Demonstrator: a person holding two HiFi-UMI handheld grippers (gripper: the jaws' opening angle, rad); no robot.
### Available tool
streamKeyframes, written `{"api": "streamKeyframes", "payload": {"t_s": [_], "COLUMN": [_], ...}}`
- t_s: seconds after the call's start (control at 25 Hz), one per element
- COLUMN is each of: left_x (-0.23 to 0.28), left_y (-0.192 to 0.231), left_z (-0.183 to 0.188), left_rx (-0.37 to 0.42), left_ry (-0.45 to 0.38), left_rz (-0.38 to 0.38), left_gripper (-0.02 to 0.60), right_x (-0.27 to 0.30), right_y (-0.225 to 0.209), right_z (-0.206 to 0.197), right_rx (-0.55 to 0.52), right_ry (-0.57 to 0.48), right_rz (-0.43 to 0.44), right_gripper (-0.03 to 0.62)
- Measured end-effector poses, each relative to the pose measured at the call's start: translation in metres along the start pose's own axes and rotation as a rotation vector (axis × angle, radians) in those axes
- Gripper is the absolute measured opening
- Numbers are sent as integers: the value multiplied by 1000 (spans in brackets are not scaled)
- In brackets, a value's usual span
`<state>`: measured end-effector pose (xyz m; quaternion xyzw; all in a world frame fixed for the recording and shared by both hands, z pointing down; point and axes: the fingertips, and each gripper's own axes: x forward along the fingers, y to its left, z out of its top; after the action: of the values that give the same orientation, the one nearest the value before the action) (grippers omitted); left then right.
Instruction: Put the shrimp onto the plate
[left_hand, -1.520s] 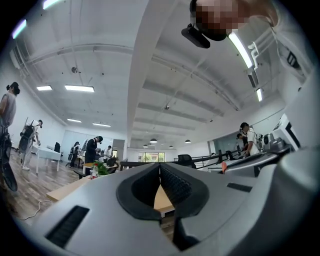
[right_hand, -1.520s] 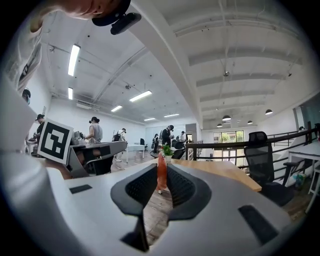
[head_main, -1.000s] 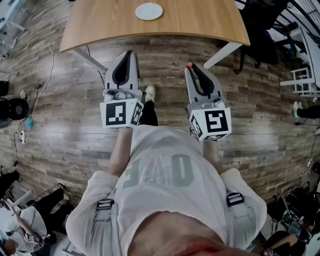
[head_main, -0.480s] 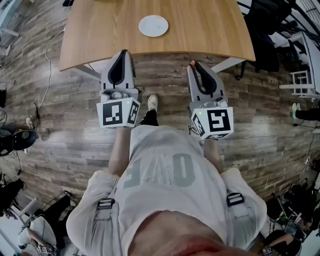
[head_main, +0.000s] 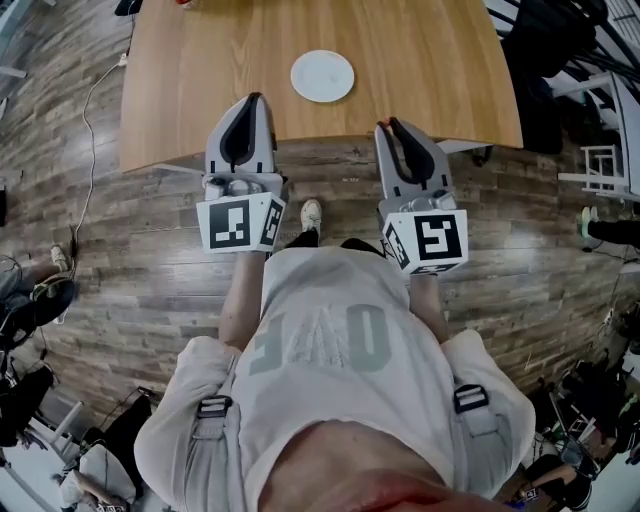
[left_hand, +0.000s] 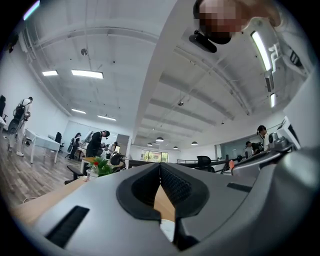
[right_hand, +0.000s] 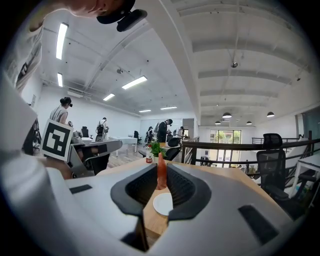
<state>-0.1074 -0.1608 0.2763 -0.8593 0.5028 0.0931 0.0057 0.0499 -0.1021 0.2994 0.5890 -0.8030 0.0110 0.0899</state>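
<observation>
Right gripper (head_main: 388, 126) fingers clamp the shrimp (right_hand: 161, 175), long axis upright. In the head view, the plate (head_main: 322, 76) lies at 11 o'clock on the desk (head_main: 200, 80). Left gripper (head_main: 251, 99) fingers are closed and empty.

An orange-red shrimp (right_hand: 161, 176) is standing upright, slim and tapering upward, pinched between the pads of the right gripper (right_hand: 161, 169) over the near edge of the wooden table (head_main: 200, 80), while a round white plate (head_main: 322, 76) is lying flat just inside that edge, apart from it.
</observation>
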Motion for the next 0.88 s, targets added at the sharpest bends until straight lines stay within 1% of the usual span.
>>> {"api": "streamKeyframes", "payload": {"t_s": [0.12, 0.2, 0.32, 0.4, 0.52, 0.72, 0.88], "left_x": [12, 21, 31, 39, 55, 83, 121], "left_y": [13, 18, 20, 16, 12, 17, 22], "left_z": [-3, -6, -11, -13, -15, -12, -12], "left_rx": [-1, -14, -31, -25, -3, 38, 117], "left_ry": [3, 6, 17, 25, 29, 15, 4], "left_rz": [2, 6, 20, 26, 41, 73, 104], "left_gripper": [9, 9, 9, 9, 9, 9, 9], "right_x": [16, 22, 30, 37, 52, 85, 109], "right_y": [1, -3, -12, -21, -37, -55, -81], "right_z": [1, 3, 4, 5, 5, 6, 7], "right_rx": [-9, -13, -21, -22, -8, 6, 24], "right_ry": [12, 22, 30, 26, 9, -11, -19], "right_rz": [5, -1, 5, 17, 38, 81, 102], "right_gripper": [66, 66, 66, 66, 66, 66, 66]}}
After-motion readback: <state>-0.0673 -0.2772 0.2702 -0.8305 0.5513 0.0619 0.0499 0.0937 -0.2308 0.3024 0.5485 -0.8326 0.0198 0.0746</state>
